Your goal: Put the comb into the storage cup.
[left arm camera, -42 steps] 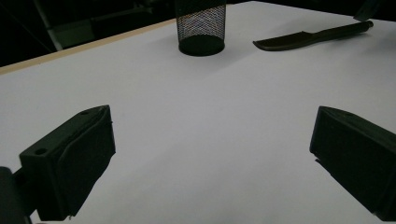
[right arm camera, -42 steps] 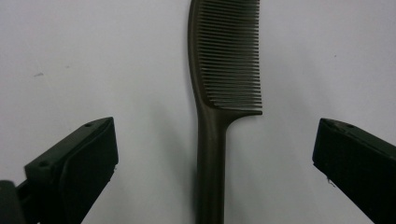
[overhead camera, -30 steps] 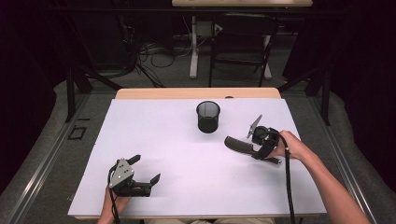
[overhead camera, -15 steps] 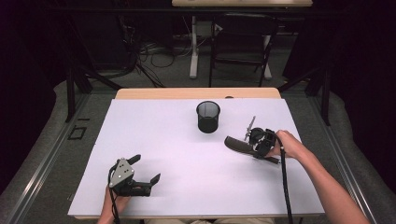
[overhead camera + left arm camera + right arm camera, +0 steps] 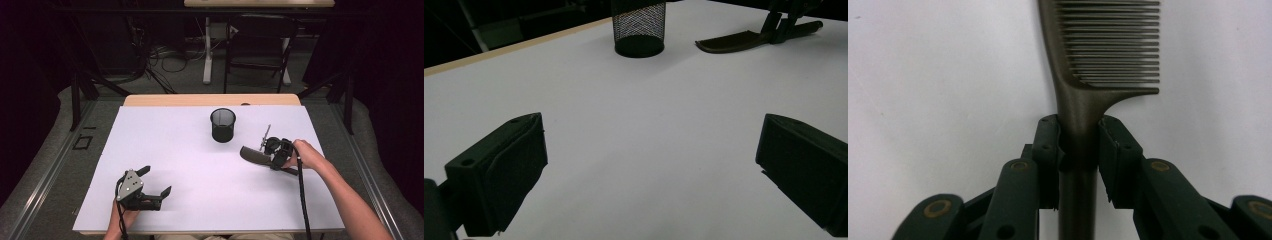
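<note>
At the near left of the white table [image 5: 200, 200], the left gripper [image 5: 156, 183] rests low in the person's left hand [image 5: 119, 220], its jaws spread wide with nothing but bare tabletop between them — the left gripper view looks out between the two black fingers [image 5: 499, 170] toward the far side. Further along, toward the back middle of the table, a black wire-mesh pen cup [image 5: 223, 125] stands upright, apart from everything else. To its right and a little nearer the person lies a dark comb [image 5: 255, 156], flat on the table with its toothed end pointing left toward the table's middle. The right gripper [image 5: 272, 159], held in the person's right hand [image 5: 306, 155], has just been closing its jaws and now clamps the comb by its handle — the right gripper view shows both pads [image 5: 1048, 145] pressed against the handle just behind the comb's teeth [image 5: 1113, 45]. A black cable [image 5: 302, 200] trails from the right gripper back along the forearm.
</note>
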The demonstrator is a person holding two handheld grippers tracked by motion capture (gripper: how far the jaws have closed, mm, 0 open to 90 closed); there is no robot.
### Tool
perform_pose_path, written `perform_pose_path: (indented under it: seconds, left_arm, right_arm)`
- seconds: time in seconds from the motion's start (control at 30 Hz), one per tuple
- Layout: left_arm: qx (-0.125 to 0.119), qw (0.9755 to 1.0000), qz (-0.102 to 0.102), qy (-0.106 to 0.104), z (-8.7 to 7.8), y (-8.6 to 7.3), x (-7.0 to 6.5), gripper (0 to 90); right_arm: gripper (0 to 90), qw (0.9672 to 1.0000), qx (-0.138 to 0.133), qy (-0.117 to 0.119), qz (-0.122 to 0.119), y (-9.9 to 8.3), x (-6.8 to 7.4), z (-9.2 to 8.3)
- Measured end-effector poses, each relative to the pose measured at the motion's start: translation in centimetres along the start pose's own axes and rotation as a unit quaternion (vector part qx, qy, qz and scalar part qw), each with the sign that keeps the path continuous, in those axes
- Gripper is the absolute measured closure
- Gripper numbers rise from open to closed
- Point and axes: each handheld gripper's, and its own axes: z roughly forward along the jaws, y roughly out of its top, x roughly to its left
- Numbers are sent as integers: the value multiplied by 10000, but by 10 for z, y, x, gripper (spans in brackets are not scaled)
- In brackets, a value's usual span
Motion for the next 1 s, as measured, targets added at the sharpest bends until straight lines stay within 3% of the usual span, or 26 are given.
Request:
perform_pose_path:
  seconds: [0.27,0.3,0.53,0.63,0.8,0.83,1.0]
  left_arm:
    - [-1,10000,16,-5,0,0,0,2]
    - [2,10000,23,-3,0,0,0,2]
    - [4,10000,24,4,0,0,0,2]
    - [5,10000,22,7,0,0,0,2]
    - [0,10000,15,11,0,0,0,2]
    - [4,10000,23,10,0,0,0,2]
    - [14,10000,29,14,0,0,0,2]
  right_arm:
    - [726,9999,-106,20,79,-3,0,-3]
    - [725,9997,-227,-24,79,-5,0,-6]
    - [725,9992,-344,-72,213,-11,1,-16]
    - [725,9979,-584,-91,277,-16,2,-21]
    - [725,9971,-678,-70,336,-20,2,-27]
    - [725,9954,-879,-100,362,-22,3,-28]
    - [725,9935,-1064,-113,379,-25,6,-36]
